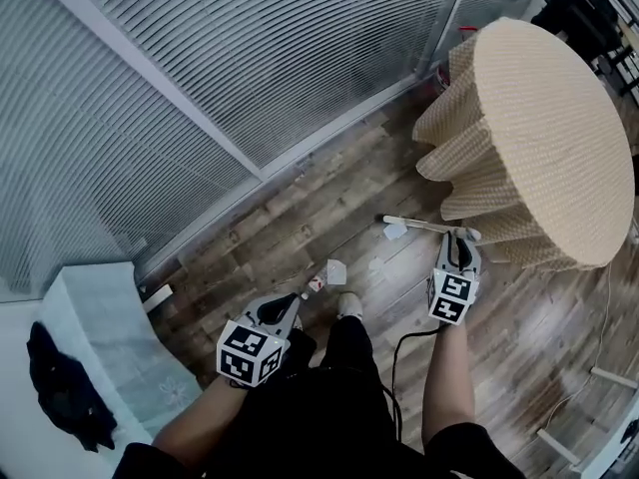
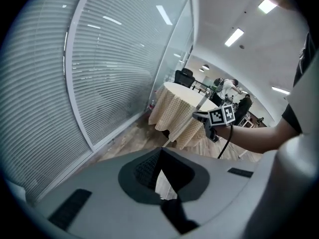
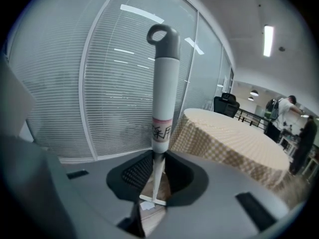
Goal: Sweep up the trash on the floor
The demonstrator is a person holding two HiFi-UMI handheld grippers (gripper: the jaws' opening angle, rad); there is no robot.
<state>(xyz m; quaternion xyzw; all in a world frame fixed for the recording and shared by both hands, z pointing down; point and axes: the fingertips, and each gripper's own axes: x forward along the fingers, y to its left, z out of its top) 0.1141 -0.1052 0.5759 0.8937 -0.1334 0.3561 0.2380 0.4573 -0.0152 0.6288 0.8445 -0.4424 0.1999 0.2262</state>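
Judging from the head view, the broom (image 1: pixel 424 226) looks light and stiff, its thin head bar on the wood floor (image 1: pixel 300 218) just beside a feather-light paper scrap (image 1: pixel 394 232). The shaft is the place to hold it, and the right gripper (image 1: pixel 458 242) has it there, while a pale piece (image 1: pixel 335 270) ahead of the left gripper (image 1: pixel 303 297) is too small to name. The left gripper view shows jaws almost together around something pale I cannot identify; the right gripper view shows jaws clamped on the white shaft, with only a sliver of head bar visible through the gap.

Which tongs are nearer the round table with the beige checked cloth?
Right. The right tongs hang beside the beige-checked round table; the left tongs are farther off.
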